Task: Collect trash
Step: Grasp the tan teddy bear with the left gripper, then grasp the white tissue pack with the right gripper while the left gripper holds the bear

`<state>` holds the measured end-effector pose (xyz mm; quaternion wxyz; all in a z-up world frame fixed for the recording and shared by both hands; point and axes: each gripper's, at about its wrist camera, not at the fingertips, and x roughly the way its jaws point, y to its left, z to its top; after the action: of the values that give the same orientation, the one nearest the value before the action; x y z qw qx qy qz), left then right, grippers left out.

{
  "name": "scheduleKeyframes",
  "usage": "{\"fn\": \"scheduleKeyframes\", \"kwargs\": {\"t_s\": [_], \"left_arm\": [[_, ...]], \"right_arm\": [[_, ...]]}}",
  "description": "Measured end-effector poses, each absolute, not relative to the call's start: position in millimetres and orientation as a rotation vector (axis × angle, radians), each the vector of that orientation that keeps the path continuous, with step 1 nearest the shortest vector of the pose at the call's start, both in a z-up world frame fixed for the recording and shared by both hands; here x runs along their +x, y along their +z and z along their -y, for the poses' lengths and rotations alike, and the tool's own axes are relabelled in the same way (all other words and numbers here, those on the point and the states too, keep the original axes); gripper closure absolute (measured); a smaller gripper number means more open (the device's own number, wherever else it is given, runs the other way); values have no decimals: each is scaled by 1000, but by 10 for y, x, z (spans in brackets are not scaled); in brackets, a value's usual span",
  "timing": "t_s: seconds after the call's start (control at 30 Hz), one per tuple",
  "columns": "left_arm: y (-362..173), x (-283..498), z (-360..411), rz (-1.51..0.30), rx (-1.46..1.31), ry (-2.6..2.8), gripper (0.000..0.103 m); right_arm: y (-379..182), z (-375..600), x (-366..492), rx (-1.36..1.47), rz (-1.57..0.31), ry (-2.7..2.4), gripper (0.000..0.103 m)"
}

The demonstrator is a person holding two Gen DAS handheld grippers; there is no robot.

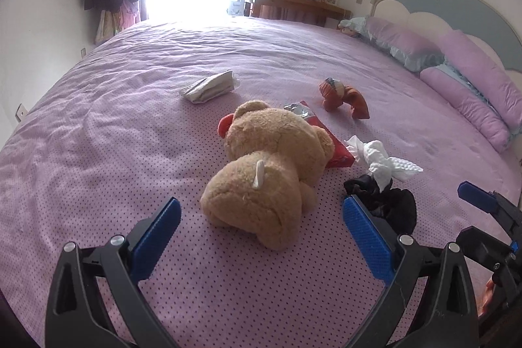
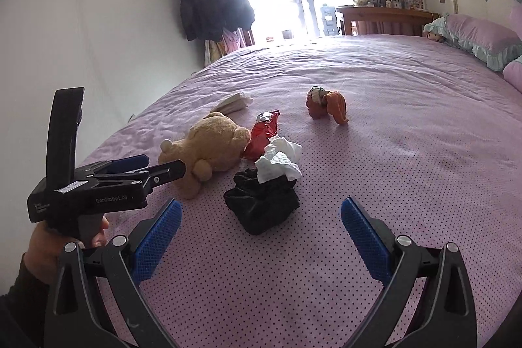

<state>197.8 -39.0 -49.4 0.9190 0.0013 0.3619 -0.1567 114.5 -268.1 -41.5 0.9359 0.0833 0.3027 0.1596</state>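
On the purple bed lie a crumpled white tissue [image 1: 381, 160] [image 2: 280, 163], a red snack wrapper [image 1: 326, 136] [image 2: 264, 134] and a folded white packet [image 1: 210, 86] [image 2: 233, 101]. A tan teddy bear [image 1: 264, 172] [image 2: 205, 145] lies next to the wrapper. A black cloth bundle [image 1: 385, 204] [image 2: 261, 204] sits under the tissue. My left gripper [image 1: 261, 234] is open and empty, just before the teddy. My right gripper [image 2: 261, 234] is open and empty, just before the black bundle. The left gripper also shows in the right wrist view [image 2: 156, 167].
An orange-brown sock bundle [image 1: 344, 100] [image 2: 326, 105] lies farther back. Purple pillows [image 1: 469, 93] line the headboard at right. A wooden desk [image 1: 293, 7] stands beyond the bed. Dark coats [image 2: 212, 5] hang by the bright balcony door.
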Motion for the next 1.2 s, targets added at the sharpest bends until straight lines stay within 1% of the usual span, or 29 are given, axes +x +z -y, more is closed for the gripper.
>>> {"fn": "scheduleKeyframes", "kwargs": {"t_s": [0.27, 0.3, 0.33, 0.4, 0.43, 0.53, 0.77, 0.87, 0.93, 0.97, 1.0, 1.07, 1.1, 1.2], "left_arm": [[-730, 2480, 489, -827, 18, -368, 5], [-751, 2515, 476, -833, 4, -375, 13], [-765, 2539, 458, -836, -29, -416, 25], [-757, 2533, 455, -844, -58, -434, 37], [-742, 2502, 469, -838, -51, -437, 39], [-719, 2407, 516, -819, -11, -436, 41], [-634, 2315, 349, -801, -117, -448, 41], [-584, 2267, 269, -787, -147, -449, 41], [-563, 2246, 248, -785, -150, -449, 41], [-552, 2226, 246, -782, -145, -446, 41], [-546, 2213, 241, -781, -145, -446, 41], [-529, 2190, 239, -780, -153, -458, 41], [-520, 2177, 240, -778, -156, -462, 41], [-483, 2118, 258, -771, -162, -472, 41]], "right_arm": [[-460, 2631, 1304, 158, -640, 351, 8], [-475, 2626, 1332, 158, -647, 353, 8], [-485, 2622, 1360, 159, -655, 358, 8], [-492, 2626, 1412, 157, -665, 354, 8], [-489, 2631, 1442, 154, -666, 353, 8], [-457, 2656, 1513, 154, -666, 349, 8], [-432, 2663, 1764, 153, -685, 331, 8], [-488, 2667, 1980, 181, -739, 326, 11], [-540, 2666, 2110, 218, -776, 349, 23], [-566, 2658, 2159, 229, -796, 360, 28], [-589, 2653, 2206, 239, -812, 363, 36], [-666, 2643, 2311, 250, -854, 360, 61], [-701, 2649, 2341, 261, -862, 372, 76], [-775, 2702, 2347, 284, -881, 384, 77]]}}
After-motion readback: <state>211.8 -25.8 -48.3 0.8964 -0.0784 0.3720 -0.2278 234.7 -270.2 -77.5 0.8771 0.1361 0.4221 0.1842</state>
